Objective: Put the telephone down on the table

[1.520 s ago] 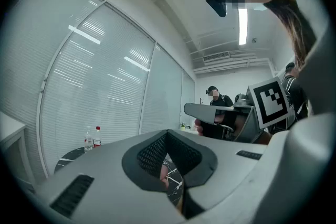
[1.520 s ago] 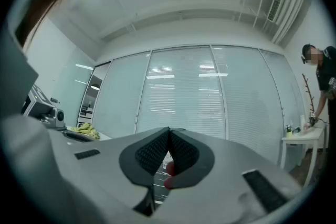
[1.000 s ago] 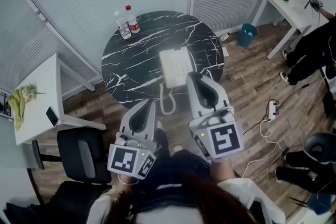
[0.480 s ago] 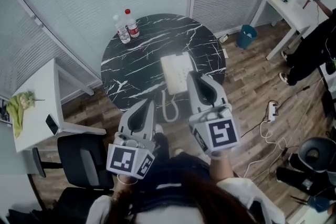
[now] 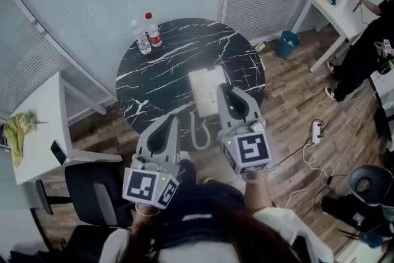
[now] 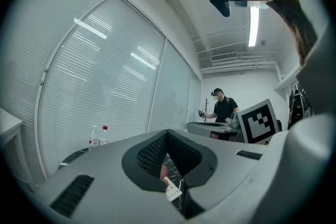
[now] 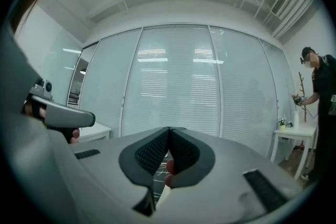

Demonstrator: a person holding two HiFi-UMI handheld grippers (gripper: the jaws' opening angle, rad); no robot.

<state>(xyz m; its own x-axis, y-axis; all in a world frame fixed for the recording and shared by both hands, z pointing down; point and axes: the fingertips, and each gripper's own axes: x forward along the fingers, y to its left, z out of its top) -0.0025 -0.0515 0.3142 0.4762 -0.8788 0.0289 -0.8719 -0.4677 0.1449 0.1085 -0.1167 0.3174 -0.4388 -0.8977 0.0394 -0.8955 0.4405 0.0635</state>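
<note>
Both my tools are closed and hold nothing: the left gripper (image 5: pixel 170 120) and the right gripper (image 5: pixel 224 89) each have their 2 grey jaws pressed together at the tip, and the dark ribbed pads meet with no object between them. The telephone (image 5: pixel 203 89) lies flat on the round table (image 5: pixel 160 71), near the edge closest to me. It is a white, boxy plastic shape on a black top with white marble veins. Its curly white cord (image 5: pixel 196 132) hangs in a loop over the table edge. From the head view, the tip of my right gripper covers the right side of the telephone, so I cannot tell if it touches it. 2 clear plastic bottles (image 5: pixel 143 39), 1 with a red cap, stand at the far side of the table, well apart from the telephone. Through the opening under the left jaws I see only 1 white corner with small keys and a pinkish shape that I cannot make out. The left gripper view alone shows a person in black (image 6: pixel 223 110) standing at a desk, cut off below by the gripper.
</note>
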